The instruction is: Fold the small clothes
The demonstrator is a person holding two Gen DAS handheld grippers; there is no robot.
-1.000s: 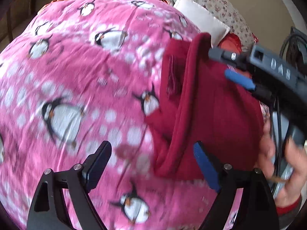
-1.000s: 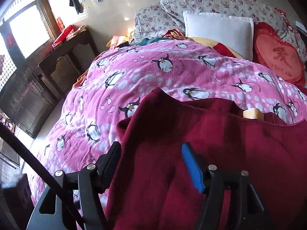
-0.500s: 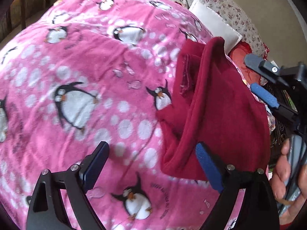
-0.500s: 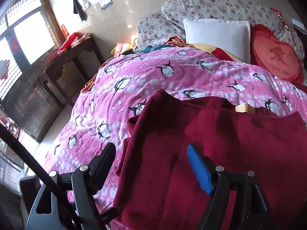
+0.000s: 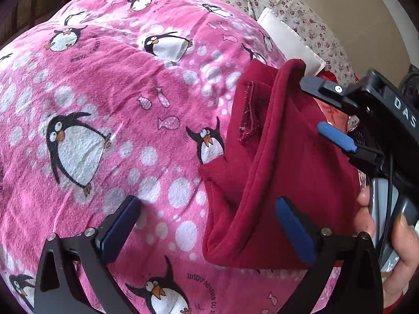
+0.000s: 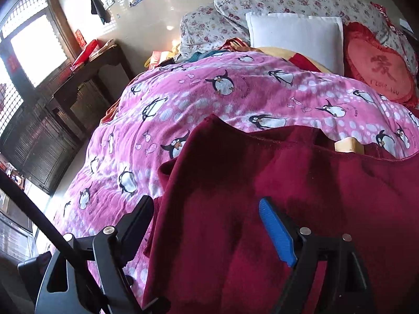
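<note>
Dark red garment, long axis near-to-far on pink penguin blanket: near-left corner under right finger of left gripper; right gripper over it; both just spread, pinching nothing.

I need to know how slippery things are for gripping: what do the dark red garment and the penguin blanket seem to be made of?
Dark red garment: apparently soft knit or fleece, matte, with a stitched hem and limp folds. Penguin blanket: likely plush fleece, with a fuzzy printed nap and no sheen.
</note>
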